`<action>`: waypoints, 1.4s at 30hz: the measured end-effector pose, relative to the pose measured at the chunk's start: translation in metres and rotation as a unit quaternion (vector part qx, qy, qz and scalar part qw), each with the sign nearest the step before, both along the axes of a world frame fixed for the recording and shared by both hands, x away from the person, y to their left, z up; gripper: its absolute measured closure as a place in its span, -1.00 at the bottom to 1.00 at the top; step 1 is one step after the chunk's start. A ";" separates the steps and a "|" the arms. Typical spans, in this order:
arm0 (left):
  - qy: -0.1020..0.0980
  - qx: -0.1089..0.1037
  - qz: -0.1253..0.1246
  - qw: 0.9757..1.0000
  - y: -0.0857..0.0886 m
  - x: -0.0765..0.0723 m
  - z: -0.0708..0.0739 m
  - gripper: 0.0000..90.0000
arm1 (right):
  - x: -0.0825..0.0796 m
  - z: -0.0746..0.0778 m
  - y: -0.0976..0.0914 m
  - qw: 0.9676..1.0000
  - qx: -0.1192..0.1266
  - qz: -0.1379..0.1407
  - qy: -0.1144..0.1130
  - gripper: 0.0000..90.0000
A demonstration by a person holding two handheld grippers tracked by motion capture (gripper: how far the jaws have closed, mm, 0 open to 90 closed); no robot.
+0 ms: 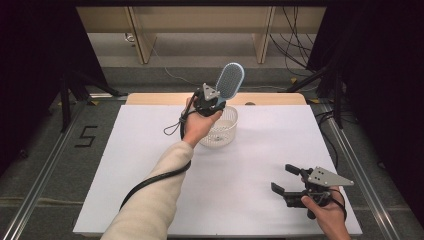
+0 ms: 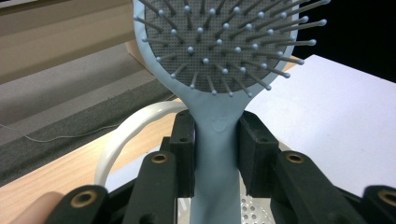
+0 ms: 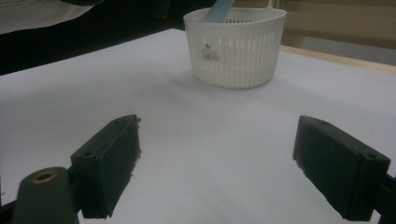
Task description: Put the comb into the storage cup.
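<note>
I've got the left tongs (image 1: 214, 103) clamped on the brush (image 1: 229, 81) handle, pads either side of the neck, bristle head up & tilted away, right above the basket (image 1: 226, 131) at the table's (image 1: 260, 150) far side. Right tongs (image 1: 286, 179) wide open w/ nothing in them, near corner, well apart from brush.

Matt blue plastic hairbrush (image 2: 215, 135), white slotted plastic basket (image 3: 236, 51)
</note>
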State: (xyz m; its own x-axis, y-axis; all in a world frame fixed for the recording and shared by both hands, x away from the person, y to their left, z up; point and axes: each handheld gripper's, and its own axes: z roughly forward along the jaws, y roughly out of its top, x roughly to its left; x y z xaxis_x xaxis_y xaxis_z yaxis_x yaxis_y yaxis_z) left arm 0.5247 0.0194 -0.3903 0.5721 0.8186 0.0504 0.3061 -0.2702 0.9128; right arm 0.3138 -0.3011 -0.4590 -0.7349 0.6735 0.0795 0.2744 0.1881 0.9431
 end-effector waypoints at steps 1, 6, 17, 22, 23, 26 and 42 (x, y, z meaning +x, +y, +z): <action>0.000 0.001 0.001 1.000 0.000 0.000 0.000 0.54 | 0.000 0.000 0.000 1.000 0.000 0.000 0.000 -0.66; 0.002 0.003 0.001 1.000 0.000 0.001 -0.002 0.54 | 0.000 0.000 0.000 1.000 0.000 0.000 0.000 -0.66; 0.009 0.007 0.001 1.000 0.000 0.002 -0.007 0.54 | 0.000 0.000 0.000 1.000 0.000 0.001 0.000 -0.66; 0.012 0.008 0.002 1.000 0.000 0.003 -0.010 0.54 | 0.000 0.000 0.000 1.000 0.000 0.001 0.000 -0.66; 0.012 0.008 0.002 1.000 0.000 0.003 -0.010 0.54 | 0.000 0.000 0.000 1.000 0.000 0.001 -0.001 -0.66; 0.013 0.009 0.002 1.000 0.000 0.003 -0.010 0.54 | 0.000 0.000 0.000 1.000 0.001 0.001 0.000 -0.66; 0.020 0.014 0.003 1.000 0.000 0.004 -0.015 0.53 | 0.000 0.000 0.000 1.000 0.000 0.002 0.001 -0.66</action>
